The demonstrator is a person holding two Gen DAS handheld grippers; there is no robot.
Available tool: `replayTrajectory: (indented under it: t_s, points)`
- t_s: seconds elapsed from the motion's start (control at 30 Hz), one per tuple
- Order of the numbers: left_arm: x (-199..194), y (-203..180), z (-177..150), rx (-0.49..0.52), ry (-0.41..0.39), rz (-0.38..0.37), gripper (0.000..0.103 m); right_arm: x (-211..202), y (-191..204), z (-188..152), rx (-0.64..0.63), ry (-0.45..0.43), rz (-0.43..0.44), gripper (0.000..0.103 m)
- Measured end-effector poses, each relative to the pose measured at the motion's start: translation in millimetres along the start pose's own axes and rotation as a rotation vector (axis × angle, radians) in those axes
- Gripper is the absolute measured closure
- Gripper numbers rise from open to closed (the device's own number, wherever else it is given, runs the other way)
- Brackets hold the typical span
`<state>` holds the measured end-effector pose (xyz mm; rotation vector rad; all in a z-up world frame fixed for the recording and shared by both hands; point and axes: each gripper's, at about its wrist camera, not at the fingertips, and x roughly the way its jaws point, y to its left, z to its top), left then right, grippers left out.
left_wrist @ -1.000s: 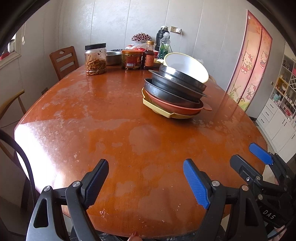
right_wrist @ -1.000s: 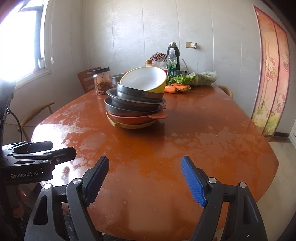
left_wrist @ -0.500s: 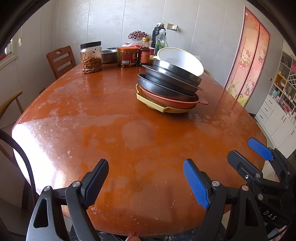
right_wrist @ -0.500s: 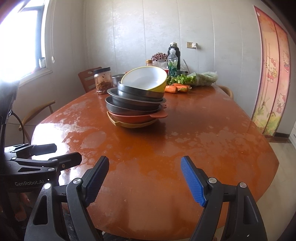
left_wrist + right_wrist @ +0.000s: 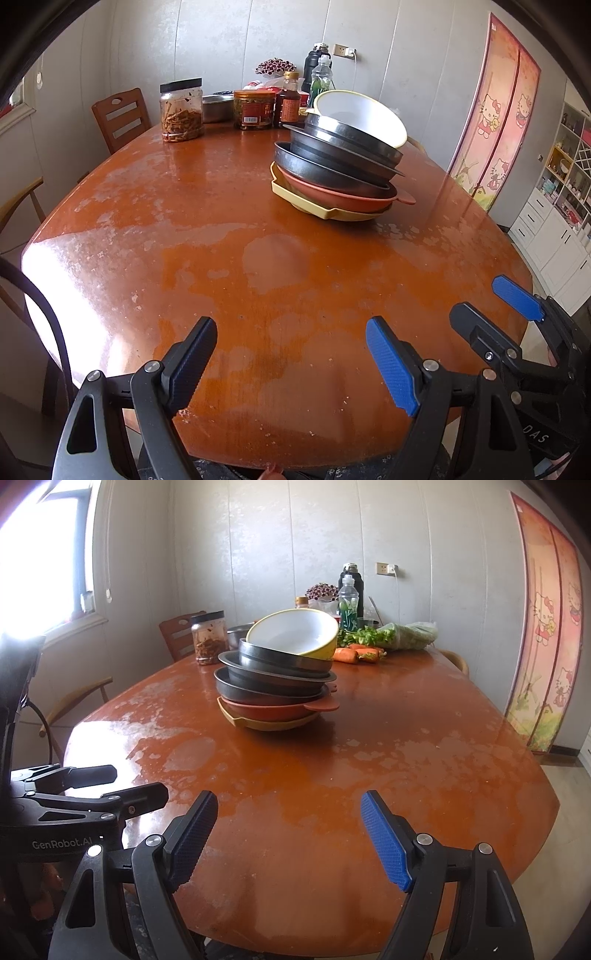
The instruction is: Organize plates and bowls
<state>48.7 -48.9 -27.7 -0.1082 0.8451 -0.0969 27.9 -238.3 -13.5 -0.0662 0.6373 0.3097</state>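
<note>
1. We see all the dishes in one stack [image 5: 277, 679] mid-table [image 5: 207, 236] — yellow bowl [image 5: 295, 633] tilted on top, dark pans under it, red dish and yellow plate at the bottom.
2. Our left gripper [image 5: 291, 363] and right gripper [image 5: 288, 838] hover at the near edge, well apart from the stack — jaws wide apart, holding nothing.
3. Stage is unclear: the stack fits dishes already gathered, or a lopsided pile awaiting sorting by type. We can't tell which.
</note>
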Motion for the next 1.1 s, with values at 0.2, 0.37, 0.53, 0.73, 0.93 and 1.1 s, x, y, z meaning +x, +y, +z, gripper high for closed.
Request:
replayTrajectory:
  t_s: [0.2, 0.37, 0.53, 0.73, 0.93, 1.1]
  points:
    - [0.6, 1.1, -0.1, -0.003, 0.001, 0.001, 0.020, 0.9, 1.8, -0.9, -0.001, 0.004, 0.001, 0.022]
    - [-2.6, 2.4, -0.3, -0.010, -0.013, -0.007, 0.020, 0.3, 1.3, -1.1, 0.000, 0.002, -0.003, 0.022]
    - [-2.3, 4.3, -0.2, -0.013, -0.010, -0.006, 0.020, 0.5, 0.1, -0.6, 0.002, 0.000, -0.008, 0.022]
    - [0.7, 7.2, 0.3, -0.017, -0.003, -0.008, 0.020, 3.4, 0.8, -1.1, 0.002, 0.006, -0.005, 0.022]
    - [6.5, 9.6, 3.8, -0.017, 0.013, -0.009, 0.020, 8.5, 0.0, -0.5, 0.004, 0.016, -0.004, 0.022]
    - [10.0, 13.9, 14.0, -0.011, 0.021, -0.006, 0.020, 13.1, -3.8, 4.8, 0.014, 0.027, -0.016, 0.022]
